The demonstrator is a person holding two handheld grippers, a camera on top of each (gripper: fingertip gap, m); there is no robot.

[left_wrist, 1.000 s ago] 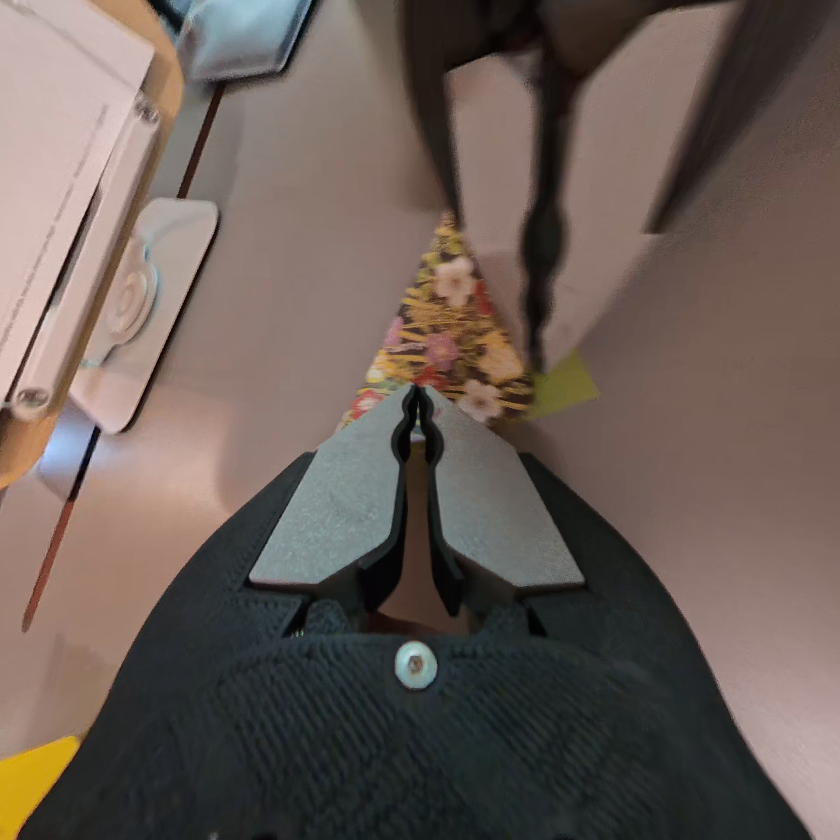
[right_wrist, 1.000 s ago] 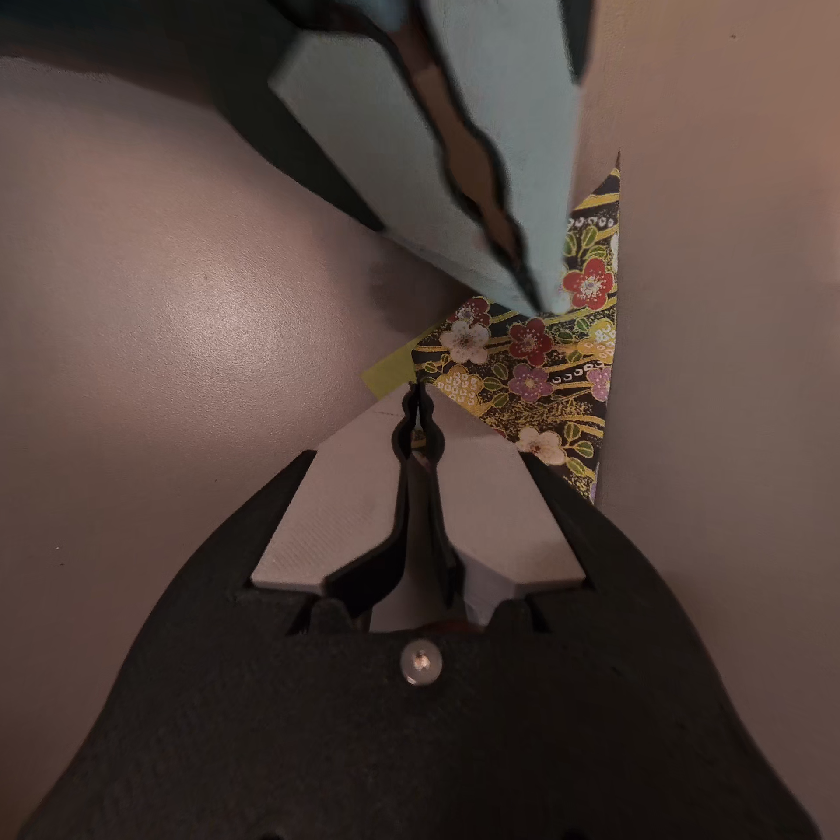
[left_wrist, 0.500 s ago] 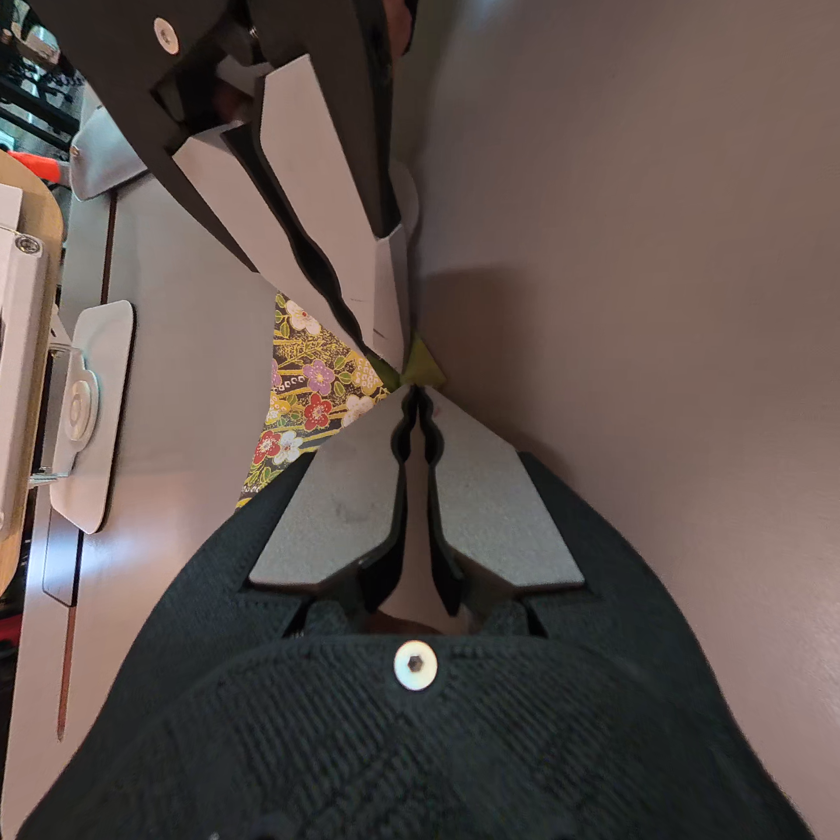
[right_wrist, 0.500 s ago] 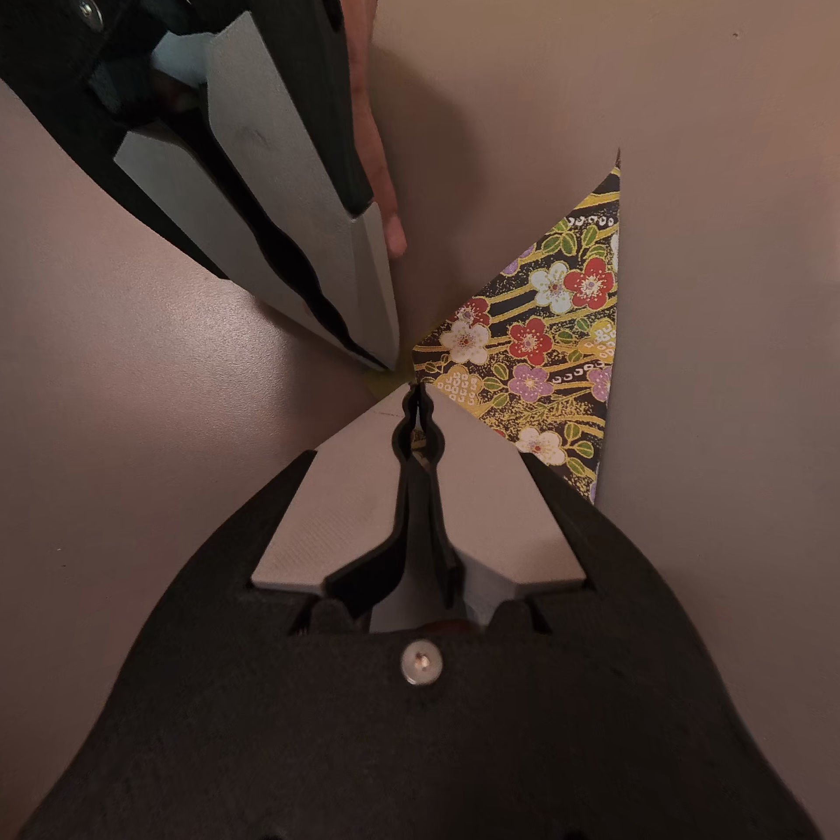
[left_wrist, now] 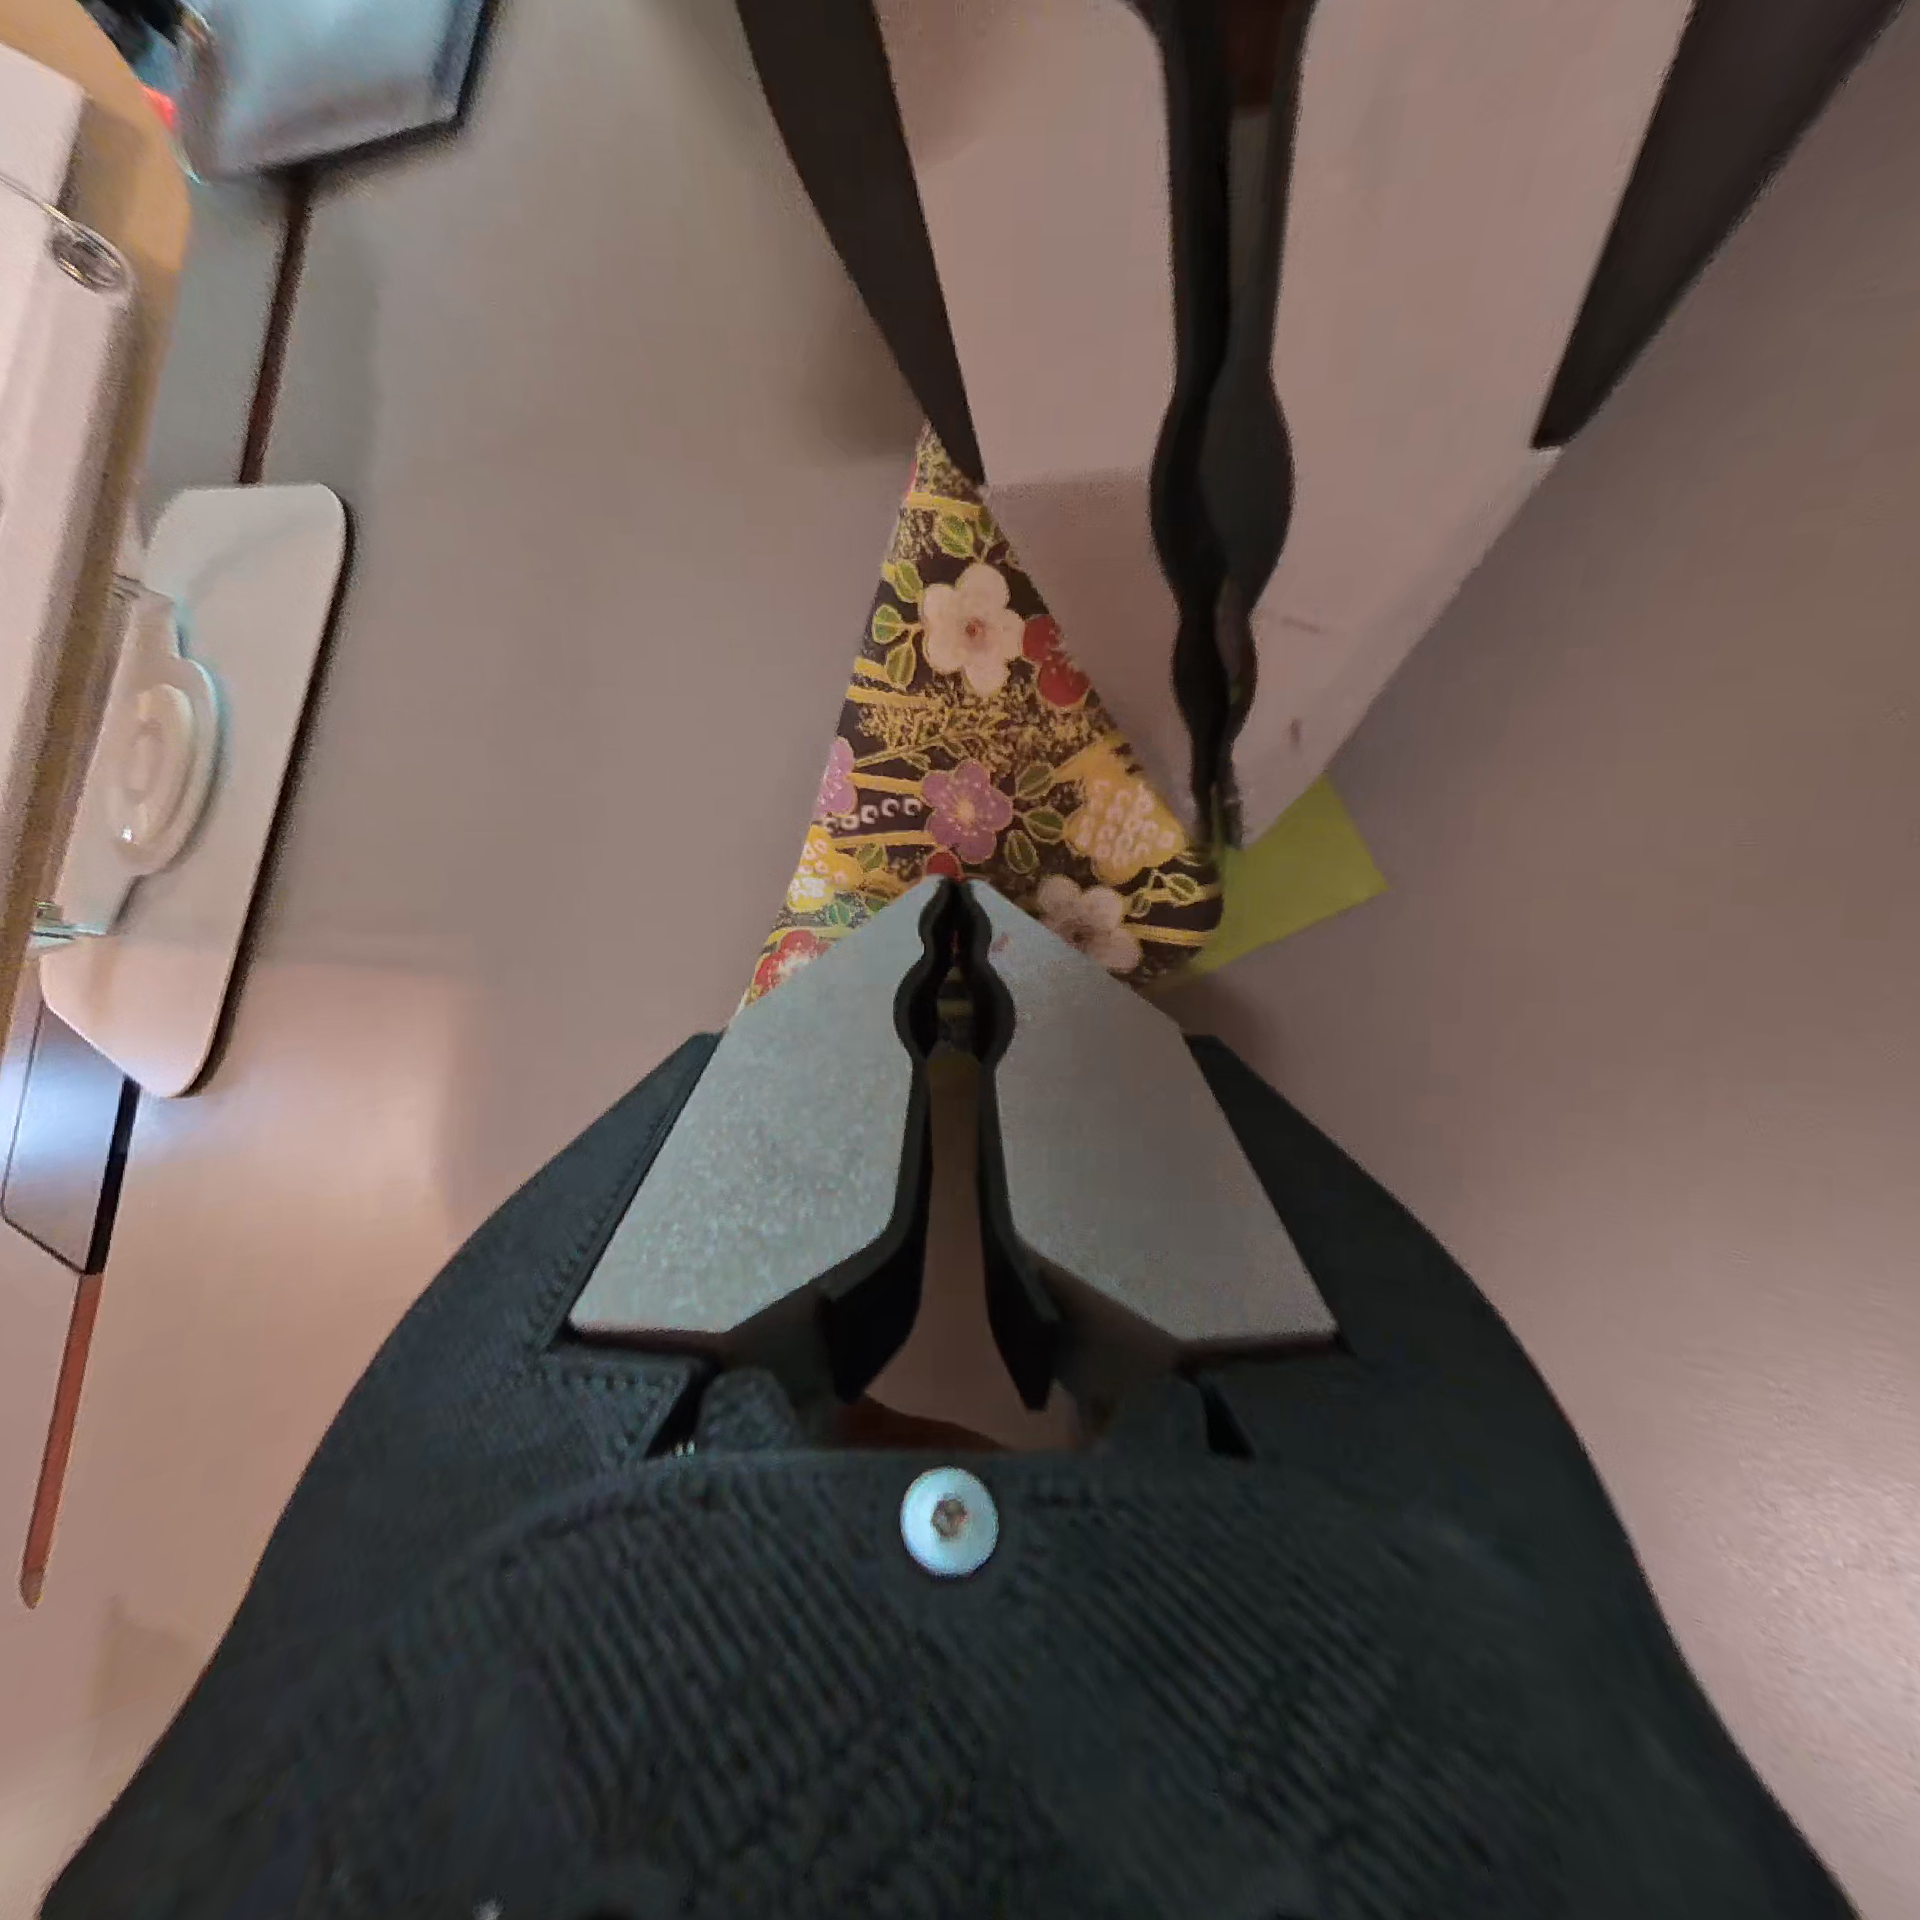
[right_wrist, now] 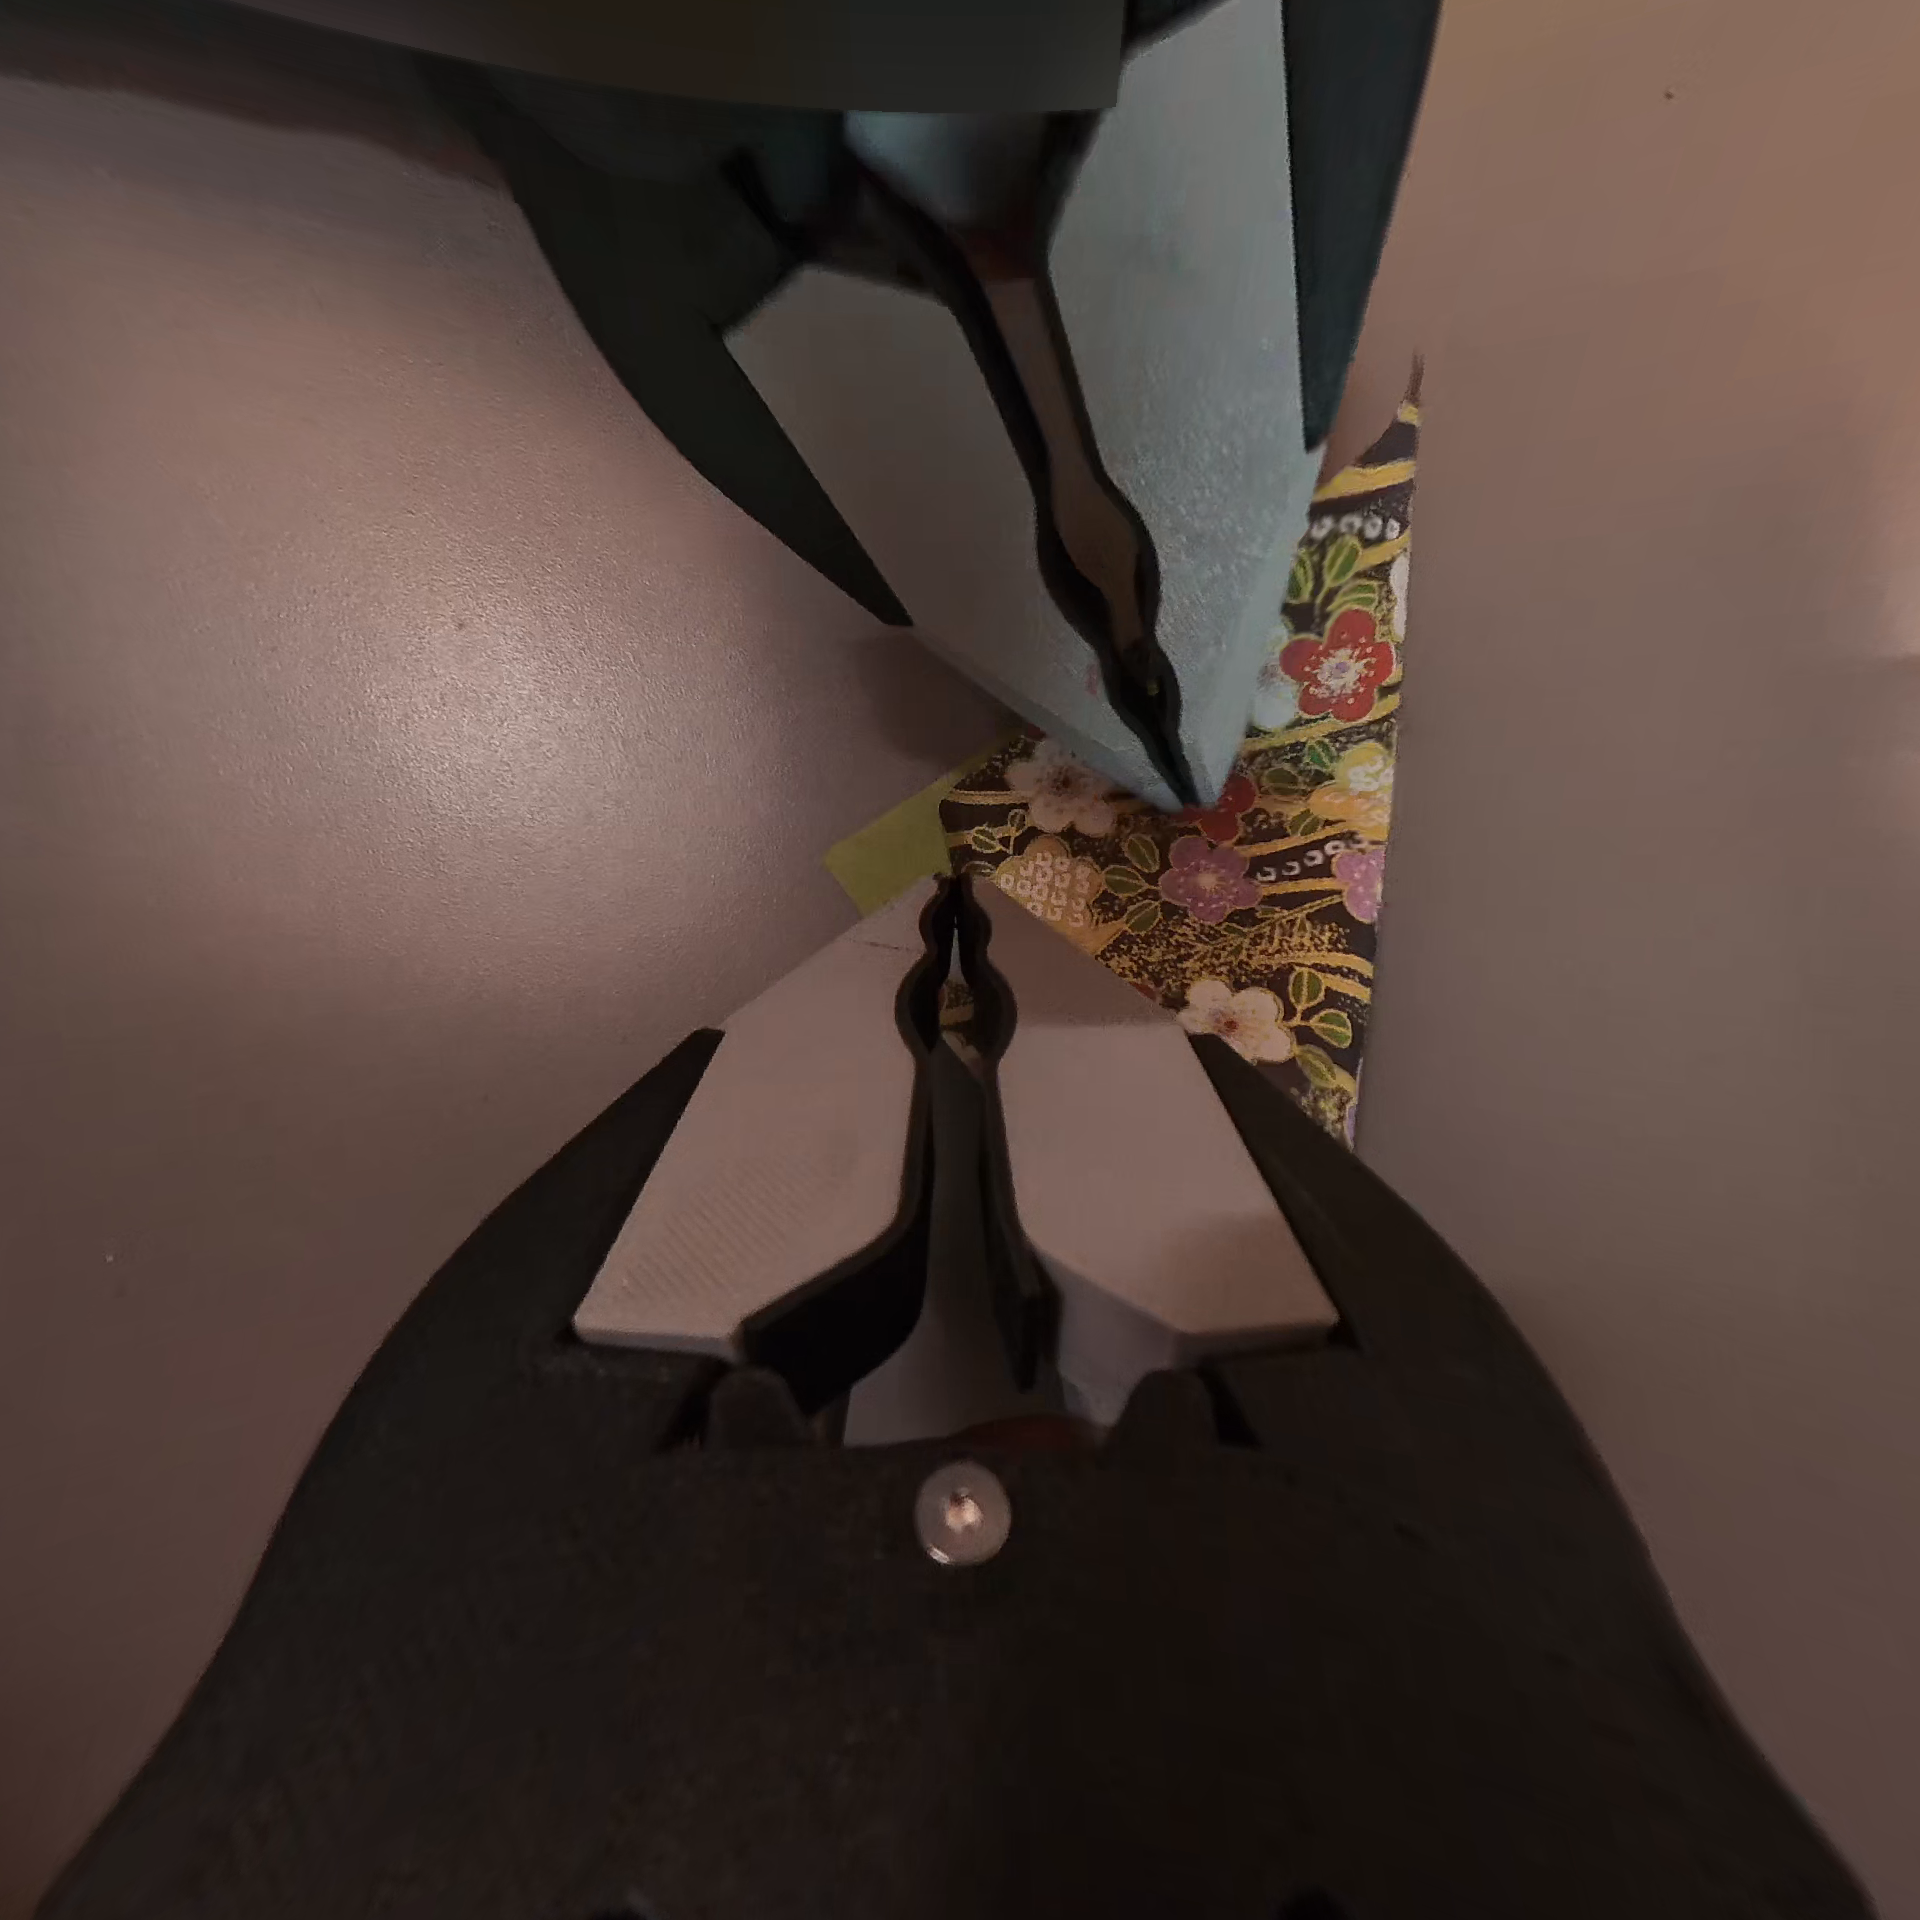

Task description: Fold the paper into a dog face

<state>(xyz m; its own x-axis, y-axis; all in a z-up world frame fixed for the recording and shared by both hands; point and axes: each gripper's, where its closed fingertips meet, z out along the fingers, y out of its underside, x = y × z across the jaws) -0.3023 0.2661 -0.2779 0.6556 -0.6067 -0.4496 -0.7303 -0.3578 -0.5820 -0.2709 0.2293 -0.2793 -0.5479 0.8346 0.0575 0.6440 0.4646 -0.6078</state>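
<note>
The paper (left_wrist: 966, 717) is a folded triangle with a dark floral print, lying flat on the table. A plain yellow-green flap (left_wrist: 1299, 883) sticks out from one corner. My left gripper (left_wrist: 954, 891) is shut, its tip resting on the floral face. It also shows in the right wrist view (right_wrist: 1184, 798), tip down on the paper (right_wrist: 1226, 894). My right gripper (right_wrist: 954, 883) is shut, its tip at the corner where the yellow-green flap (right_wrist: 894, 842) meets the print. In the left wrist view the right gripper (left_wrist: 1216, 821) comes in from above. Neither pinches the paper visibly.
The table (left_wrist: 582, 644) is a plain pinkish-grey surface. At its left edge stand a white rounded plate with a round fitting (left_wrist: 197, 748), a wooden board with a white box (left_wrist: 52, 364) and a grey object (left_wrist: 322, 83). The left gripper's tips are roughly 5 cm from the right gripper's.
Half a second ago my left gripper's tip was at the yellow-green corner beside the right tip. It has swung back onto the floral face. The right gripper and the paper have stayed put.
</note>
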